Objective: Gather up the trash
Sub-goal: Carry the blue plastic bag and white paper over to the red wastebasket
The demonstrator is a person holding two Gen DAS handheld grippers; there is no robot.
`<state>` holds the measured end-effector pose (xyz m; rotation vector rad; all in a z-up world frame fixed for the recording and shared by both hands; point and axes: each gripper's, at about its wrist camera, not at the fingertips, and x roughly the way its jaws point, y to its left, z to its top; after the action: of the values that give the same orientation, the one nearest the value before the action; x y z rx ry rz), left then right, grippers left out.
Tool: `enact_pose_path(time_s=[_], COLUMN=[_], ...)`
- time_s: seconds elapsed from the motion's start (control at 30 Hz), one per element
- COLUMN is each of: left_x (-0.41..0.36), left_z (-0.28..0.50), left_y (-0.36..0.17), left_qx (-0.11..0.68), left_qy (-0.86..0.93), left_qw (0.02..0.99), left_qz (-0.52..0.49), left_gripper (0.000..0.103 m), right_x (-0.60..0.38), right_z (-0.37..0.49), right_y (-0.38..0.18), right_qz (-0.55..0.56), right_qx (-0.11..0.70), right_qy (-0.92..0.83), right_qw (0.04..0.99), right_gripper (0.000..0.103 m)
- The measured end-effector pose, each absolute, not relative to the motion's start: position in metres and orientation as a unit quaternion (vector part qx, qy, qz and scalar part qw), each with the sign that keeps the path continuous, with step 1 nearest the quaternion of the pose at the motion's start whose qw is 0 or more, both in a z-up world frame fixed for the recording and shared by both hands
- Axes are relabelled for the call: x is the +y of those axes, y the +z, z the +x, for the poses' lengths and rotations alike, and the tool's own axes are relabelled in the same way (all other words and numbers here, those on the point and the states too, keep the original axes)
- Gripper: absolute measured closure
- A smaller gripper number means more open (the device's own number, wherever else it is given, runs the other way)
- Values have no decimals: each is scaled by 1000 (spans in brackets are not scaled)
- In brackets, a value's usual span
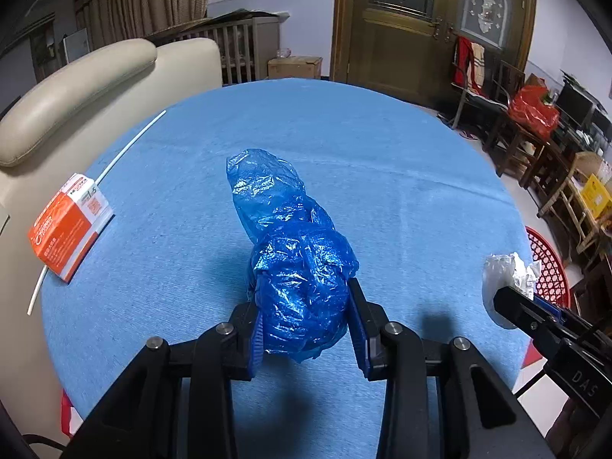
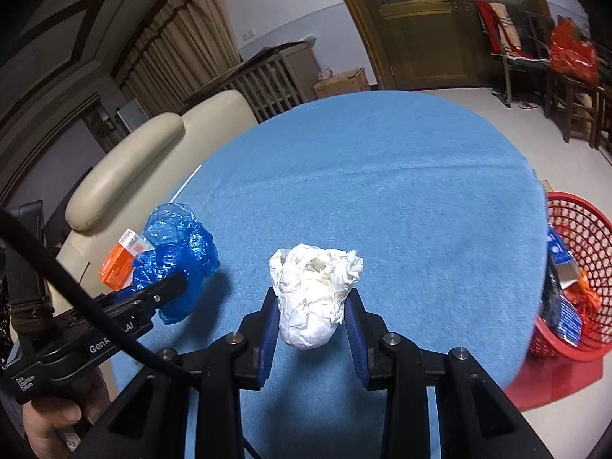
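1. Trash is sitting in both tongs above the blue counter (image 1: 382, 160): the crumpled blue plastic bag (image 1: 294, 252) is being pinched by the left tongs (image 1: 306, 321), with the bag's far end trailing toward 11 o'clock.
2. The white crumpled wad (image 2: 311, 298) is being pinched by the right tongs (image 2: 310, 329) near the counter's middle.
3. The orange carton (image 1: 70, 225) is lying at 9 o'clock on the counter's edge, touching a thin white straw (image 1: 118, 157).
4. The red basket (image 2: 573, 279) is standing on the floor at 3 o'clock, holding blue and orange wrappers.
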<state>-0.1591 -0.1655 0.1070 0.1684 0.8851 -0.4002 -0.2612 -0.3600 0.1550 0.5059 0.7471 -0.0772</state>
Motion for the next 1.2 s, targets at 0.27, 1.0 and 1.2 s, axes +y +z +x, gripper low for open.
enact_pose_path(time_s=[0.27,1.0,1.2], left_x=[-185,-229,-251], left_z=[-170,-187,-198], left_y=[107,98,92], left_qx=[422,429,431], left_qy=[-210,-262,-279], left_qw=[876,853,844], left_qz=[98,138,155], left_gripper=[64,64,64], right_x=[-369,-403,-426], right_z=[-281,-331,-341], right_y=[159,160,155], right_qz=[263,304,313], right_qx=[341,313,311], right_qy=[-47,-93,-109], right_qw=[901,895,891], right_gripper=[68,68,68])
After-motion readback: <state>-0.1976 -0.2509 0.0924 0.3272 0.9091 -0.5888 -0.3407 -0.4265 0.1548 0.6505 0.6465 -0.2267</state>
